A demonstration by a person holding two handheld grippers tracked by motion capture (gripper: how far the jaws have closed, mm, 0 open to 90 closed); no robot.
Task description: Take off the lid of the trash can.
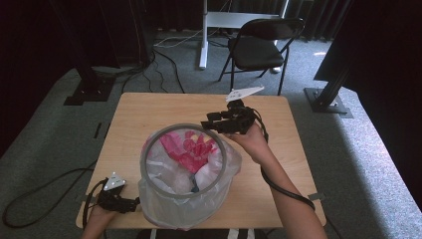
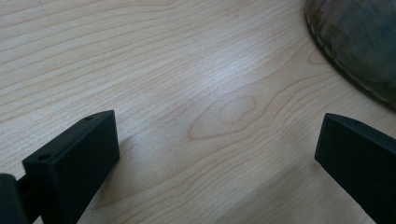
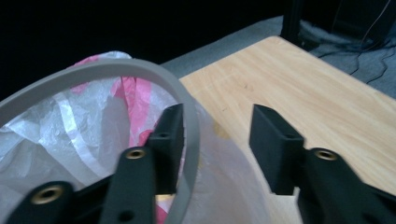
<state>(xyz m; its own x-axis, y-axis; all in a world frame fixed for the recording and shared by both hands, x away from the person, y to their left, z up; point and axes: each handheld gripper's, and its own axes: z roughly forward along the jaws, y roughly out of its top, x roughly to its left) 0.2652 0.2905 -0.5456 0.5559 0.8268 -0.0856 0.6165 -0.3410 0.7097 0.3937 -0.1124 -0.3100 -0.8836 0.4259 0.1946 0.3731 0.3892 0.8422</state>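
Bin [image 1: 144, 164] lined with a clear bag [image 1: 224, 172] stands on the table [image 1: 139, 107], right gripper [image 1: 211, 124] at its far rim, left gripper [image 1: 132, 204] low beside its base. Left gripper view: jaws wide over bare wood beside the bin [image 2: 359, 42]. Right gripper view: jaws half-parted straddle the bin's grey rim [image 3: 189, 116] and bag edge, not pressing.

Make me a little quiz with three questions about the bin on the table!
1. True or false: the left gripper holds the grey ring.
2. What colour is the bag inside the clear liner? A green, B pink, C blue.
3. What stands between the right gripper fingers?

Key: 1 false, it is open over the table. 2 B. 3 The grey ring and the liner edge.
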